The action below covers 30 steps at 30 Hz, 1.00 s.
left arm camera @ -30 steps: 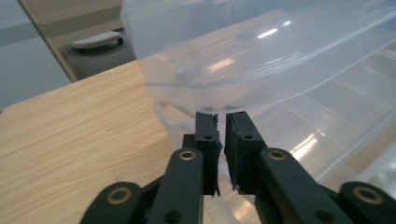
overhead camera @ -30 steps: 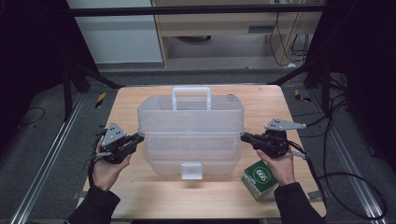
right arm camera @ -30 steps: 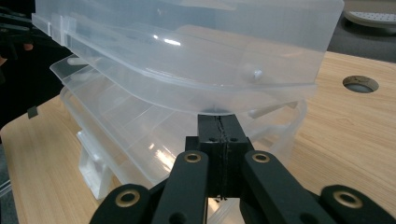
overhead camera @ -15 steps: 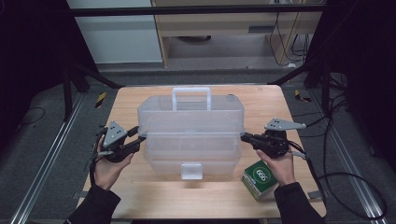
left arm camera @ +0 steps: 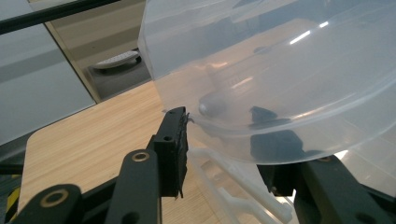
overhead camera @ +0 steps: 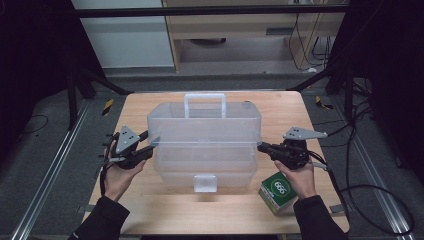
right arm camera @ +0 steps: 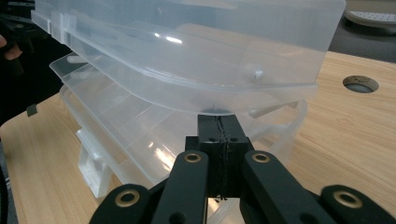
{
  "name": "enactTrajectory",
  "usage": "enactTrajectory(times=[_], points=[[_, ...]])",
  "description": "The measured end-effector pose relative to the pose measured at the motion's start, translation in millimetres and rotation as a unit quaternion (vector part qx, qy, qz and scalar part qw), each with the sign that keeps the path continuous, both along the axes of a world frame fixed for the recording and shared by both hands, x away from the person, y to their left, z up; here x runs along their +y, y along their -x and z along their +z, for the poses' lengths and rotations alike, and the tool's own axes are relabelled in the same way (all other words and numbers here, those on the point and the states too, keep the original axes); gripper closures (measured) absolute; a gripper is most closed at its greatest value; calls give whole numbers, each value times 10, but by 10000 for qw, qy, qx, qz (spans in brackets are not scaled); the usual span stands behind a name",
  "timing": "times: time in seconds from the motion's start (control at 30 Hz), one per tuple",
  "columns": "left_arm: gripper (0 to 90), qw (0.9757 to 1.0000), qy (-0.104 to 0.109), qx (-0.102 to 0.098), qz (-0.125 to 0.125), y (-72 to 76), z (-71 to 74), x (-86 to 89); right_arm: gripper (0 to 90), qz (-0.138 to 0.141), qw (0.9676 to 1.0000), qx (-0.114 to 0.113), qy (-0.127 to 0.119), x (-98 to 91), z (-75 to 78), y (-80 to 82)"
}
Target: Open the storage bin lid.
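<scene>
Fingers spread at the left gripper (overhead camera: 148, 144) straddle the lid (overhead camera: 204, 123) rim's left end, while the right gripper (overhead camera: 261, 146), pressed together, props its right end, apparently holding the clear plastic toolbox (overhead camera: 205, 165) open mid-table, a green box (overhead camera: 277, 192) beside it.

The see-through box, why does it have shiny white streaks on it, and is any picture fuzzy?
Left gripper view: lamp glare leaves bright streaks on the clear box's lid, and the jaw behind the plastic looks smeared. Right gripper view: small glints on the lid; the floor far behind is soft. High view: the table is lit, its surroundings very dark.
</scene>
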State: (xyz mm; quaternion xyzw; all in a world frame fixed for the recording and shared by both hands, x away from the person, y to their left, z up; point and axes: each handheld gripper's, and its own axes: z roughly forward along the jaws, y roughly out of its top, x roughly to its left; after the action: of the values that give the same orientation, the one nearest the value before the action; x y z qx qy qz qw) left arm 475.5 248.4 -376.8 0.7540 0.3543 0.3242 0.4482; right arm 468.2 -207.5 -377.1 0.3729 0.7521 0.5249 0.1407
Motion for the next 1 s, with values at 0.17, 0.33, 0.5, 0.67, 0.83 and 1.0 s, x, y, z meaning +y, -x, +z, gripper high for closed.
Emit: enactTrajectory(times=[0.17, 0.33, 0.5, 0.67, 0.83, 1.0], points=[[579, 9999, -37, -83, -69, 25, 14, 2, 898, 1, 10000, 9, 30, 7, -9, -1], [606, 10000, -30, -69, -61, 55, 27, 19, 889, 0, 10000, 26, 41, 8, -15, 0], [620, 9999, -135, -77, -22, 73, 31, 7, 881, -42, 9999, 6, 128, 8, -26, 5], [625, 9998, -189, -64, 14, 77, 44, -3, 864, -113, 9992, 96, 375, 9, -84, 14], [627, 9998, -176, -50, 28, 76, 47, -5, 840, -284, 9956, 328, 833, 34, -185, -4], [625, 9999, -135, -26, 28, 71, 48, -1, 818, -231, 9942, 439, 958, 89, -254, -37]])
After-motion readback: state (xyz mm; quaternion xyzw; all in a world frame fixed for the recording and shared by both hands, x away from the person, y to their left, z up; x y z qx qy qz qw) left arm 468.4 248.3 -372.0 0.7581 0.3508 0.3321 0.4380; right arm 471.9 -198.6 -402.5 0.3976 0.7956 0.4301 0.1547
